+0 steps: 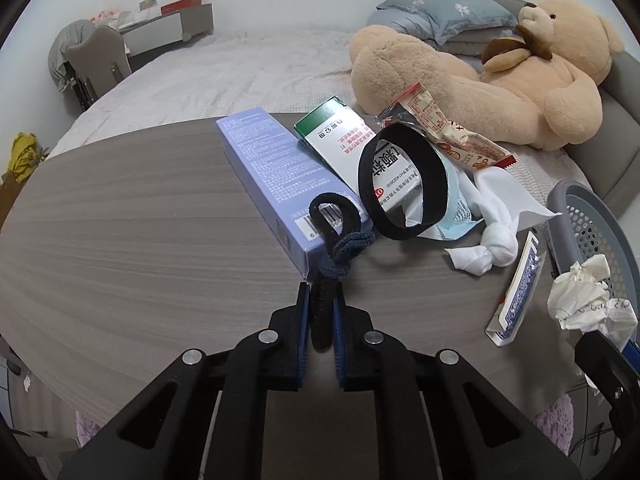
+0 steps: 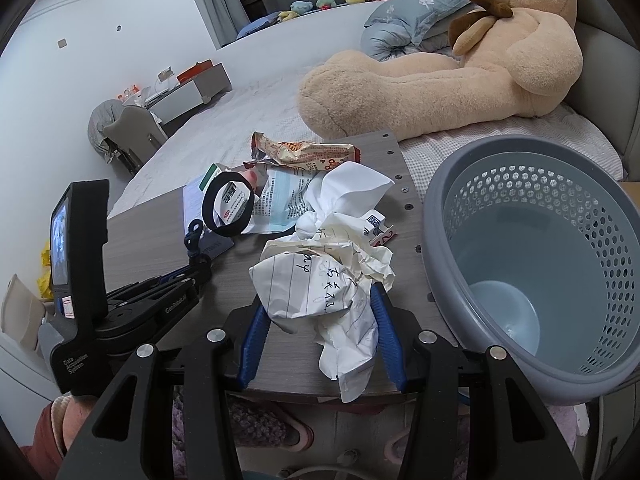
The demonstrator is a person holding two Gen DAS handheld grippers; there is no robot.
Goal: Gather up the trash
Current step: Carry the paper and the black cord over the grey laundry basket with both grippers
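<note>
The black strap (image 1: pixel 322 320) sits at lower centre of the left wrist view, pinched between the closed blue pads of the left gripper (image 1: pixel 322 300); its knotted end and loop lie against the lilac box (image 1: pixel 272 184) just above. Only this view shows that pinch plainly. In the right wrist view the left gripper (image 2: pixel 198 266) appears small at middle left, its tips hard to read. The right gripper (image 2: pixel 320 300), at lower centre there, stands partly open and clamps a crumpled lined paper (image 2: pixel 320 292) between its pads. The same paper (image 1: pixel 588 300) shows at the right edge of the left view. The grey perforated basket (image 2: pixel 540 264) fills the right of the right view, which alone shows its inside. A black ring band (image 1: pixel 400 184) stands on the medicine box (image 1: pixel 352 152) on the wooden table (image 1: pixel 140 220).
</note>
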